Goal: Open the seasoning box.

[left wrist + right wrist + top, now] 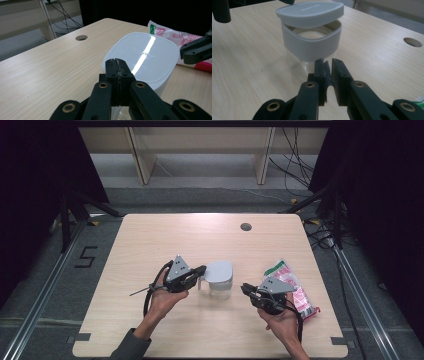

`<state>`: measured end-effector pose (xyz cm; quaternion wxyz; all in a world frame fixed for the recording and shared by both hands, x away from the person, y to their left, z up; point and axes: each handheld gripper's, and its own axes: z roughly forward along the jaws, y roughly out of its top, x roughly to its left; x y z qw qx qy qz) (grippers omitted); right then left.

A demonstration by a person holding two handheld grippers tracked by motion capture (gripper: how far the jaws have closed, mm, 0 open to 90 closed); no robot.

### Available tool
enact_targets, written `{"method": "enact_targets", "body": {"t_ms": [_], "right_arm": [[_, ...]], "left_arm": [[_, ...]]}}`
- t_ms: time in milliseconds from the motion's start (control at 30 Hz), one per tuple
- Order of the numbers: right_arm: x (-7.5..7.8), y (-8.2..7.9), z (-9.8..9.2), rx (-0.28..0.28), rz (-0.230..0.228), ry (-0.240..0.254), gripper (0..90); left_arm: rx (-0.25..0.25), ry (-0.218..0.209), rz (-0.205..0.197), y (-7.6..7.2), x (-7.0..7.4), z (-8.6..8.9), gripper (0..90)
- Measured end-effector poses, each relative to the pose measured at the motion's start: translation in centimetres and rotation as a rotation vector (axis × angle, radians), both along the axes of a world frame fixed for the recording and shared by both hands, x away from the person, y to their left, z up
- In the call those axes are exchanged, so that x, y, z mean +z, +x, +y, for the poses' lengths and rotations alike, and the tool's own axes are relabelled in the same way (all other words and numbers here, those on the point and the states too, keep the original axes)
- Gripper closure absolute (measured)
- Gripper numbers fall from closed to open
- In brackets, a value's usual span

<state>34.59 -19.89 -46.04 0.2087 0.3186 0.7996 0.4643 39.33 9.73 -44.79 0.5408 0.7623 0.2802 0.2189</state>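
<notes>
Step in hand, as I read it: working the lid (310, 13) on the white-collared container (312, 46). The lid sits loose and tilted on the collar, with a gap showing on the side facing the right gripper (327, 63), so it is not seated.

Left gripper (117, 65): fingers fully closed, pads meeting with nothing visible between them. The lid lies just beyond the tips and slightly right of them; in the high view the tips are at the lid's left edge (219, 271). I can't tell whether they touch it.

Right gripper: fingers nearly closed, a thin slit left, nothing in it. The container stands straight ahead of the tips, apart from them. In the high view this gripper (245, 288) is just right of the container (220, 290).

Contents: clear lower body, looks empty through the gap; no fill visible, though the glass base is hard to read.

Next move, my call: either press the lid flat or lift it away. Either way, one set of fingers must steady the collar. Risk: a closed-finger push slides the whole container across the table (150, 240).

The red-and-white printed packet (295, 287) lies behind the right fingers, untouched.
</notes>
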Motion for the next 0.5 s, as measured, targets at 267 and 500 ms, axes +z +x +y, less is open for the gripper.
{"method": "enact_targets", "body": {"t_ms": [267,500], "right_arm": [[0.4,0.9,0.5,0.007,-0.045,0.008,90.0],[0.7,1.4,1.4,0.018,-0.048,0.014,90.0]], "left_arm": [[0.007,0.005,0.000,0.0,0.0,0.0,88.9],[0.005,0.002,0.001,0.0,0.0,0.1,88.8]]}}
